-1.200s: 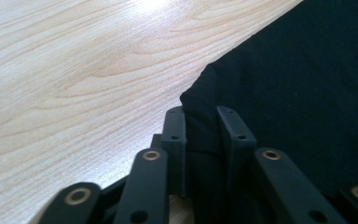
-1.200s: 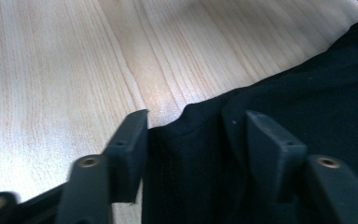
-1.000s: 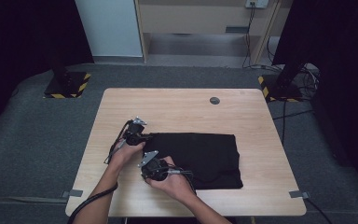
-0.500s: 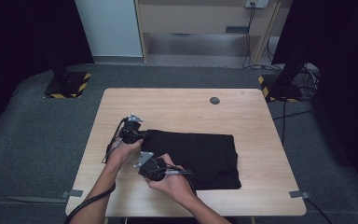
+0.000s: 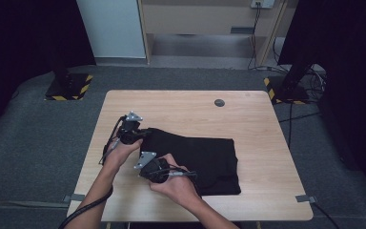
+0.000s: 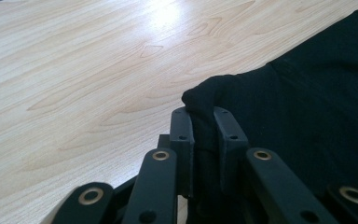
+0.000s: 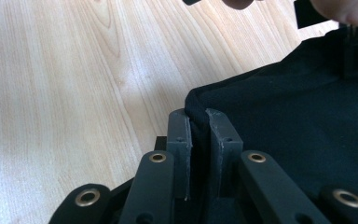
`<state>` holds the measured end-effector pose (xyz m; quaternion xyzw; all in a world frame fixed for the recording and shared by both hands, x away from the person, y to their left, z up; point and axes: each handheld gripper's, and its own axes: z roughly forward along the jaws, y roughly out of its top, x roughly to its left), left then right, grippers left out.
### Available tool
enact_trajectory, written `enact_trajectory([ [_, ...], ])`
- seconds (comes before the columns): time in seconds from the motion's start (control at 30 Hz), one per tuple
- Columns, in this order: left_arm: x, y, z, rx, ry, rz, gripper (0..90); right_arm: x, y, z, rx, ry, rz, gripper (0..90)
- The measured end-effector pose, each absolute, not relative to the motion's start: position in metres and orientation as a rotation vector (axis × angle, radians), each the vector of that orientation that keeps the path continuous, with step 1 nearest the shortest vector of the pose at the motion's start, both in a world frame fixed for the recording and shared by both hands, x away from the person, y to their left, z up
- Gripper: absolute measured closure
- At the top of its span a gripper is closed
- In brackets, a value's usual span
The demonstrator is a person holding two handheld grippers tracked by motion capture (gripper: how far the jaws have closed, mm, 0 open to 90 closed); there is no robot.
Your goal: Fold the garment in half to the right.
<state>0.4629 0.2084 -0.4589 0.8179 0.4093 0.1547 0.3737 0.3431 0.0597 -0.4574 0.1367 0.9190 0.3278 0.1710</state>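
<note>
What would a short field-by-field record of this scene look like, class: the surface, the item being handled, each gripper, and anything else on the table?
Surface: wooden table
Item: black cloth, folded, lying flat toward the near side
Left gripper: shut on the cloth's far left corner
Right gripper: shut on the cloth's near left corner
Cloth at grips: edge bunched between the jaws
Other: small dark round disc near the far edge

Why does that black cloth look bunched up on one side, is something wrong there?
Nothing looks damaged or spilled. The black cloth lies folded on the table; its left edge is pinched up because the left hand-held gripper and the right hand-held gripper are each shut on a corner. A small dark disc sits apart near the far edge.
</note>
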Motion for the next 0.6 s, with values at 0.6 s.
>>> enact_trajectory([
  [0.6,0.458,0.205,-0.457,2.075,1.038,0.402,79.9,0.343,0.048,-0.449,0.432,2.636,0.954,80.8],
])
